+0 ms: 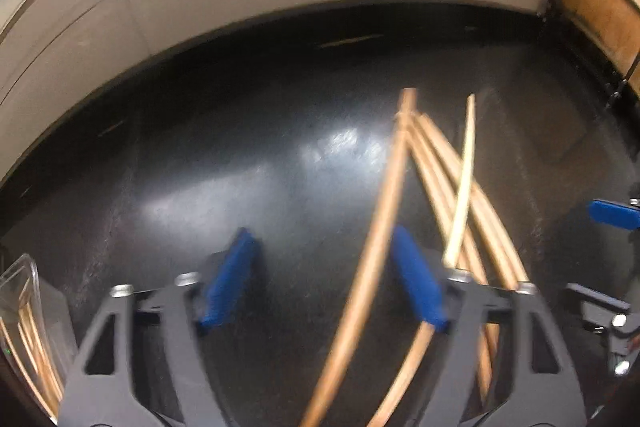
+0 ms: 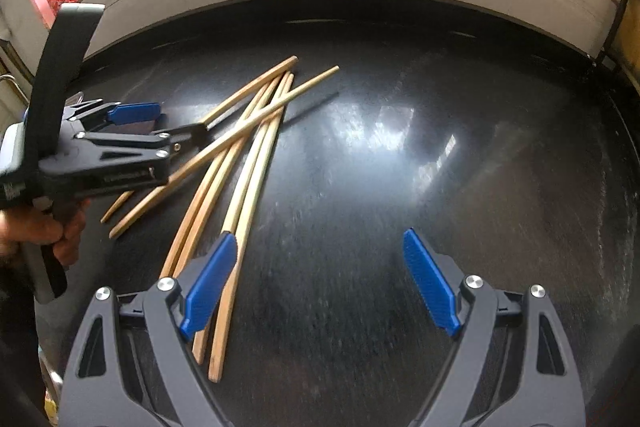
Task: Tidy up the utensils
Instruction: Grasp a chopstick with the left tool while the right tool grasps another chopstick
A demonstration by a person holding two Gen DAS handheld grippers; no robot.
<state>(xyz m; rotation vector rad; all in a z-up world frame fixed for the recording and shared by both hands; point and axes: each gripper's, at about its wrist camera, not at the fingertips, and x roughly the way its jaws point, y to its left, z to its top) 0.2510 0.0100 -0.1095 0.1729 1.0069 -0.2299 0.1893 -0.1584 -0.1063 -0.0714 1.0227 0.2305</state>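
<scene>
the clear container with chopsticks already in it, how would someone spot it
Start at the black countertop and go to its near left corner in the left wrist view. There stands the clear container, upright with chopsticks inside, unlike the loose chopsticks lying flat.

Left wrist view smears with blur: the chopsticks [image 1: 376, 251] run off the bottom edge beneath the left gripper [image 1: 320, 279]. A clear container [image 1: 24, 311] at its left is cut off, contents indistinct.
</scene>
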